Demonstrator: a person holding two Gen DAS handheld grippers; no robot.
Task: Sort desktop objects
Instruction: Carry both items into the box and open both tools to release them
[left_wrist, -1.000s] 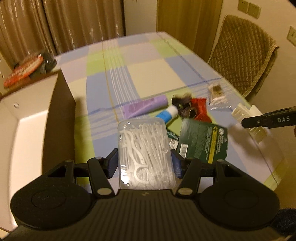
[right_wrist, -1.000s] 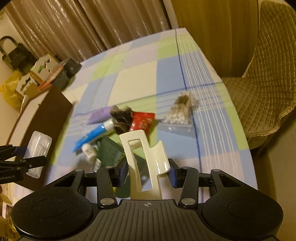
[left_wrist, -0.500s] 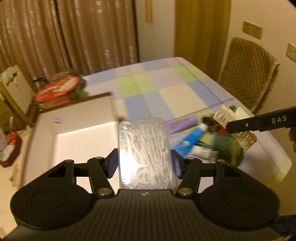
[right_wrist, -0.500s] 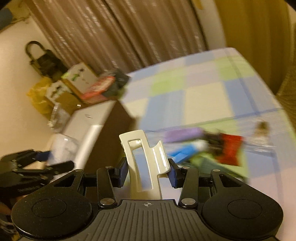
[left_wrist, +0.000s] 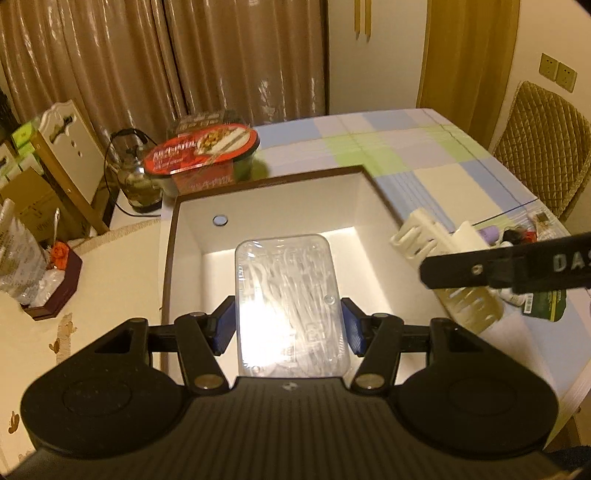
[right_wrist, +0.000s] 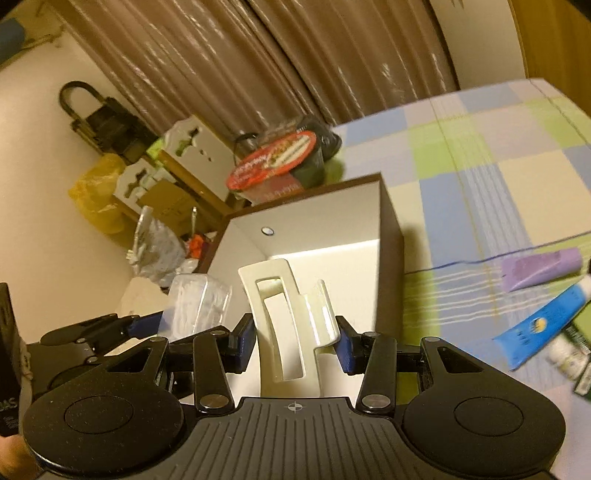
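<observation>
Left gripper (left_wrist: 288, 325) clamped on clear floss-pick case (left_wrist: 286, 295), now swung over white box (left_wrist: 266, 199) instead of checkered tablecloth (left_wrist: 424, 147). Right gripper (right_wrist: 295, 341) pinching cream hair claw (right_wrist: 288, 317), likewise brought above box from clutter.

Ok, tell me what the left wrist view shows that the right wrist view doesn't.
Only the left wrist view: the quilted chair and wall sockets. Only the right wrist view: the blue tube, the yellow bag and the black padlock-shaped thing. Both: the open box, the floss pick case in the left gripper, the white hair clip in the right gripper, and the red-lidded bowl.
</observation>
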